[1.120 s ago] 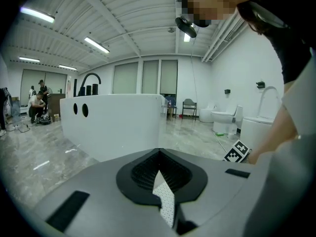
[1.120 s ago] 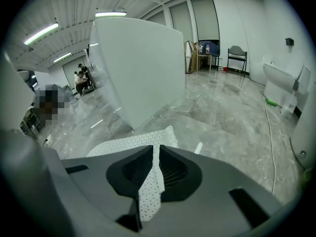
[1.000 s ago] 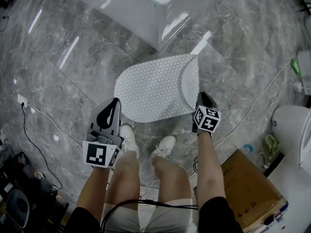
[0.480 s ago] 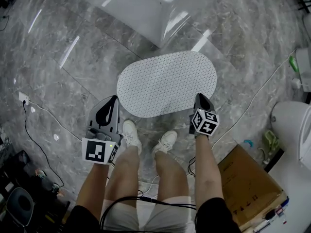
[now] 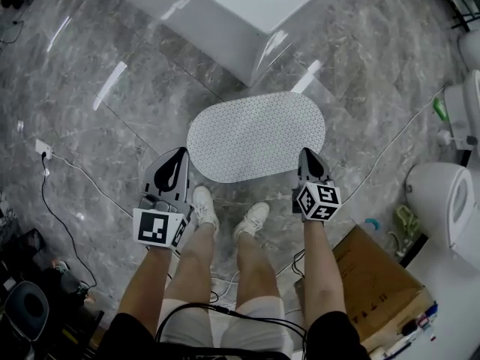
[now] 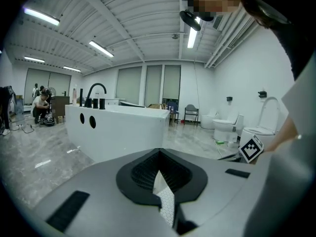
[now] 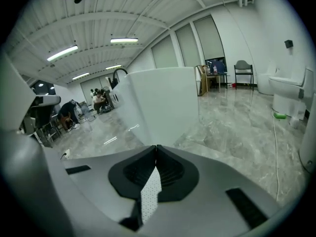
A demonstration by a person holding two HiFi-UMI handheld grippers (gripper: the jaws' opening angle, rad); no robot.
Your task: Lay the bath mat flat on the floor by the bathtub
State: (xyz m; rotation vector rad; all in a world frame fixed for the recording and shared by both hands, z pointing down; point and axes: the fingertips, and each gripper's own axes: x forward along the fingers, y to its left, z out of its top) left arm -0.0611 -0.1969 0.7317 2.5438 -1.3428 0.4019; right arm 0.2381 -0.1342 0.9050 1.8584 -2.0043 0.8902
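Note:
The bath mat [image 5: 255,135] is a white dotted oval, spread out full over the grey marble floor just short of the white bathtub [image 5: 247,13] corner. Whether it rests on the floor I cannot tell. My left gripper [image 5: 178,156] is shut on its near left edge. My right gripper [image 5: 307,156] is shut on its near right edge. In the left gripper view a strip of dotted mat [image 6: 165,201] sits pinched in the left gripper [image 6: 159,169]. In the right gripper view the mat [image 7: 149,194] is pinched in the right gripper [image 7: 156,154], with the bathtub [image 7: 158,102] ahead.
The person's white shoes [image 5: 202,205] stand just behind the mat's near edge. A cardboard box [image 5: 375,283] sits at the lower right, a toilet [image 5: 442,201] beyond it. A black cable [image 5: 67,208] runs from a floor socket [image 5: 43,148] at the left.
The mat's right part, folded over a second ago, has opened out into a full oval. Both grippers have kept hold of its near edge.

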